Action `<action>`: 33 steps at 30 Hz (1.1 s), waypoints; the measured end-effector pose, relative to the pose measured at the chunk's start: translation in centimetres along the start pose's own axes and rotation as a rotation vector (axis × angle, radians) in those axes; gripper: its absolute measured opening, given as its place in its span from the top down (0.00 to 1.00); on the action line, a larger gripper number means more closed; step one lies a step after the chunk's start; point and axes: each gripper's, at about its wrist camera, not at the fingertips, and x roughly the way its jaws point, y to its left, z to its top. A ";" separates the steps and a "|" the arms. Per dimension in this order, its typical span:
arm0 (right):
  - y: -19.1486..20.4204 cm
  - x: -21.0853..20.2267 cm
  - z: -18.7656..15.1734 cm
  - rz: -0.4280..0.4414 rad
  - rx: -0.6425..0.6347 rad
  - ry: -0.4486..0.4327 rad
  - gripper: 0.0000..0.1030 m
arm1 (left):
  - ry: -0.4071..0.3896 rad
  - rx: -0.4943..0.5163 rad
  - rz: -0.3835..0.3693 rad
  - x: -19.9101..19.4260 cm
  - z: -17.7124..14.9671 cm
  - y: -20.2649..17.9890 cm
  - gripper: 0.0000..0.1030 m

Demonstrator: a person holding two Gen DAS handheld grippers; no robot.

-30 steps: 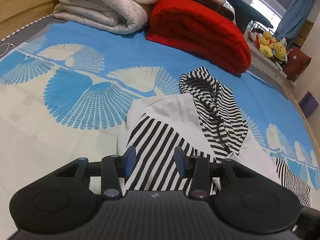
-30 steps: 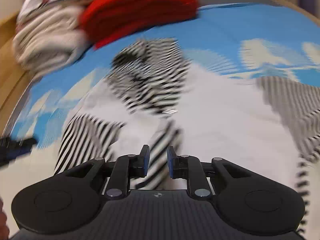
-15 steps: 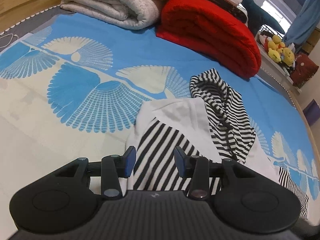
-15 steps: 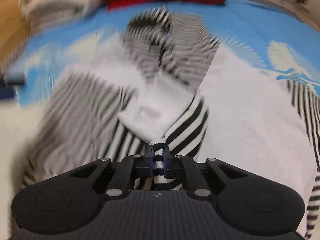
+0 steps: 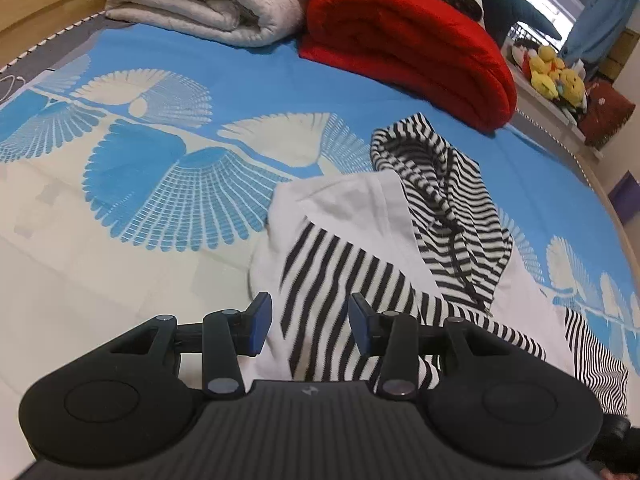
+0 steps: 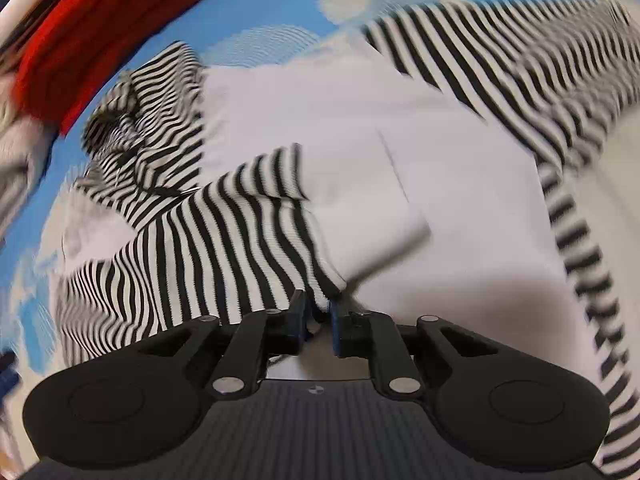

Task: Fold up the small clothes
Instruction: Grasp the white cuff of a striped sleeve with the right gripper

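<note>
A small white hoodie (image 5: pixel 352 204) with black-and-white striped sleeves and hood (image 5: pixel 448 200) lies on the blue patterned bed. My left gripper (image 5: pixel 310 322) is open and empty, hovering just above the striped left sleeve (image 5: pixel 332 280). In the right wrist view, my right gripper (image 6: pixel 318 314) is shut on the end of that striped sleeve (image 6: pixel 208 248) and holds it stretched across the white body (image 6: pixel 460 168). The other striped sleeve (image 6: pixel 520 60) lies at the far right.
A folded red blanket (image 5: pixel 408 44) and a folded cream quilt (image 5: pixel 208 0) sit at the head of the bed. Yellow plush toys (image 5: pixel 552 76) stand on a ledge at the right. The blue and cream bedsheet (image 5: pixel 140 168) spreads out to the left.
My right gripper closed on the striped sleeve end and has pulled it over the white body to the right. My left gripper stayed open and shifted slightly.
</note>
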 end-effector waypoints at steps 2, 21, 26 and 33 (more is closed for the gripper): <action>0.0 -0.2 0.3 0.003 0.002 -0.015 0.77 | 0.013 0.004 -0.010 0.3 -0.2 -0.4 0.55; 1.7 -4.7 1.5 0.054 -0.054 -0.316 0.86 | 0.083 0.069 -0.021 1.5 -1.1 -1.6 0.55; -1.3 -1.7 1.4 -0.146 0.088 -0.169 0.81 | 0.092 0.070 -0.017 1.7 -1.2 -1.4 0.55; 0.4 -3.6 2.5 0.001 -0.008 -0.258 0.80 | 0.102 0.086 -0.017 1.9 -1.6 -2.0 0.55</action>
